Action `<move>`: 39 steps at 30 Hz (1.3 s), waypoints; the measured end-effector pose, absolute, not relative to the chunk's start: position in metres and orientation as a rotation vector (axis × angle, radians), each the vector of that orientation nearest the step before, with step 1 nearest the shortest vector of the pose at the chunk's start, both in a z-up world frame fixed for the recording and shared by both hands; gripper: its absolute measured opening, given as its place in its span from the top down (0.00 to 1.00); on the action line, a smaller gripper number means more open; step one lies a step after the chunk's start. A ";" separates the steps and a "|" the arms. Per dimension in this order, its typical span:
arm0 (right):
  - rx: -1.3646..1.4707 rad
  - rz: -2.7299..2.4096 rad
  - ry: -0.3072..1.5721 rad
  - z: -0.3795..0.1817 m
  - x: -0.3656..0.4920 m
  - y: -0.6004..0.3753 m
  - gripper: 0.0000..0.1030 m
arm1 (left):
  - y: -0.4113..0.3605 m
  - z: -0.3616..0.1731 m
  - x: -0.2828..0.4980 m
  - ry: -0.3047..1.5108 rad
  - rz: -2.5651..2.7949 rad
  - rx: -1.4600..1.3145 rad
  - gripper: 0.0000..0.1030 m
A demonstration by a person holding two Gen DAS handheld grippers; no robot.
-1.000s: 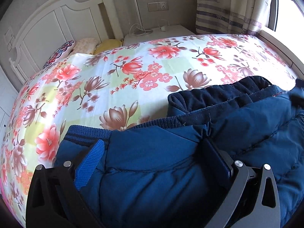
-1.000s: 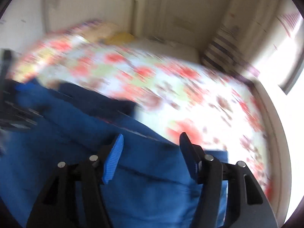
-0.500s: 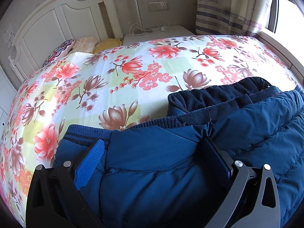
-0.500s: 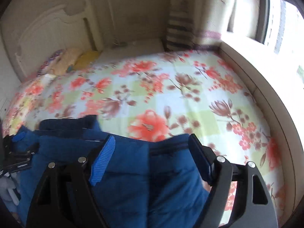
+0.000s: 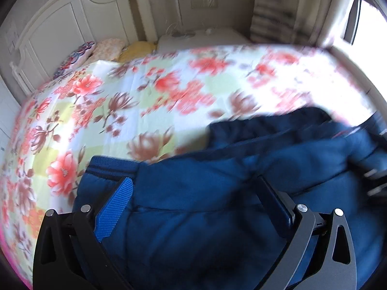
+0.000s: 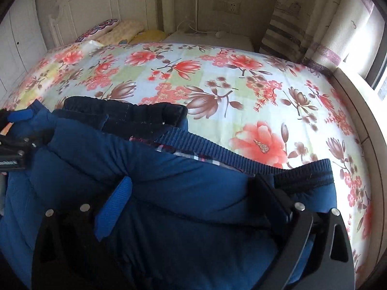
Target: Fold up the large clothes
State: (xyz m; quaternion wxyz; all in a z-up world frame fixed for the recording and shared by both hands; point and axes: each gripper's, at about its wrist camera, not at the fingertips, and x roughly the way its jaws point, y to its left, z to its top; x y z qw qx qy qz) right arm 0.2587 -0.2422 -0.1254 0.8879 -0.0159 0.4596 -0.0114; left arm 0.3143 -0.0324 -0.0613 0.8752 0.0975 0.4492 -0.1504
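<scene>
Only the right wrist view shows plaid lining inside the jacket (right gripper spreading wide, pinching nothing).

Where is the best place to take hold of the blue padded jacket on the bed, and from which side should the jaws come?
Probably the ribbed knit hem of the blue padded jacket: it is a firm, thin band lying across the flowered bedsheet, while the quilted body is bulky. Come from above on the near side, one jaw over and one under the edge.
</scene>
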 end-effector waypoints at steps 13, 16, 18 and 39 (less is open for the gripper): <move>-0.023 -0.023 0.940 -0.124 0.250 -0.237 0.04 | -0.071 -0.083 0.316 0.922 -0.353 0.211 0.04; -0.016 -0.020 0.928 -0.123 0.248 -0.239 0.04 | -0.032 -0.059 0.307 0.820 -0.263 0.206 0.04; -0.008 -0.016 0.929 -0.123 0.249 -0.239 0.04 | -0.001 -0.058 0.312 0.817 -0.163 0.222 0.04; -0.252 0.176 0.866 -0.098 0.143 -0.149 0.06 | 0.068 -0.099 0.339 0.992 -0.124 -0.012 0.04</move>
